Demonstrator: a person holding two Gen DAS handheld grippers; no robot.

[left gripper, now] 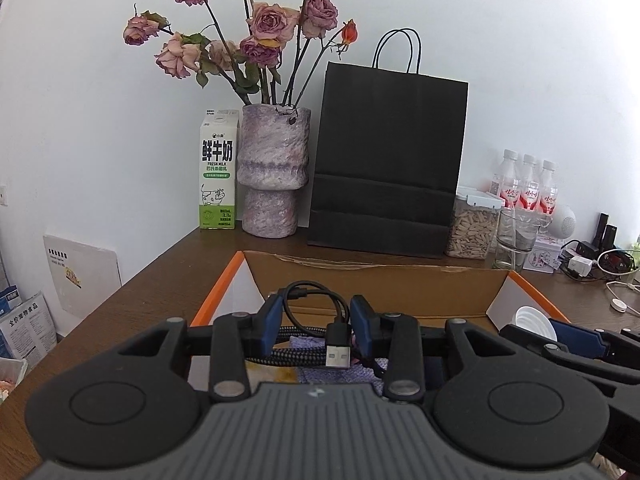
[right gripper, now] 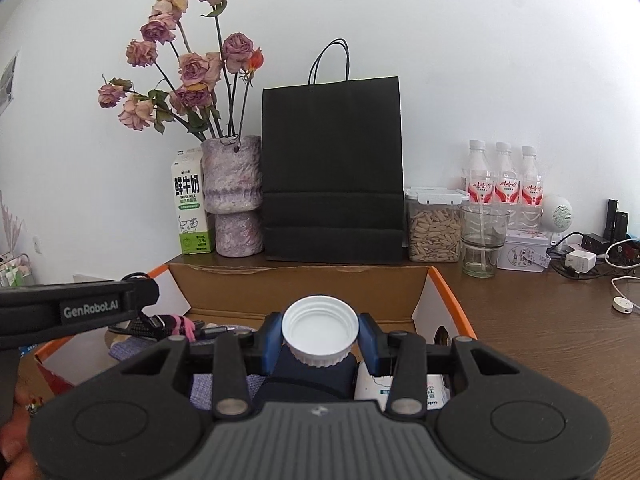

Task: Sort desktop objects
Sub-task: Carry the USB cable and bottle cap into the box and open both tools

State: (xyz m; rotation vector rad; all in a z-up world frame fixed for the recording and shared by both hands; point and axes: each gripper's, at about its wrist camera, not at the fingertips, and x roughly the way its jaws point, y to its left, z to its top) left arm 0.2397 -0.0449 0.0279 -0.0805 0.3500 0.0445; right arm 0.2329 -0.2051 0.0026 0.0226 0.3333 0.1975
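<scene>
A cardboard box (left gripper: 372, 280) with orange edges stands open on the brown desk, and it also shows in the right wrist view (right gripper: 300, 284). My left gripper (left gripper: 318, 312) is over the box, its blue fingers closed on a black USB cable (left gripper: 320, 300) whose plug (left gripper: 339, 350) hangs between them. My right gripper (right gripper: 320, 332) is shut on a white bottle cap (right gripper: 320, 326) above the box. The cap also shows in the left wrist view (left gripper: 534, 320). Braided cable, purple cloth and a white bottle (right gripper: 400, 390) lie inside the box.
Along the wall stand a milk carton (left gripper: 218, 172), a vase of dried roses (left gripper: 274, 172), a black paper bag (left gripper: 388, 160), a seed jar (right gripper: 434, 228), a glass (right gripper: 482, 236), three bottles (right gripper: 506, 176) and a tin (right gripper: 522, 252). Chargers and cables (right gripper: 580, 260) lie at the right.
</scene>
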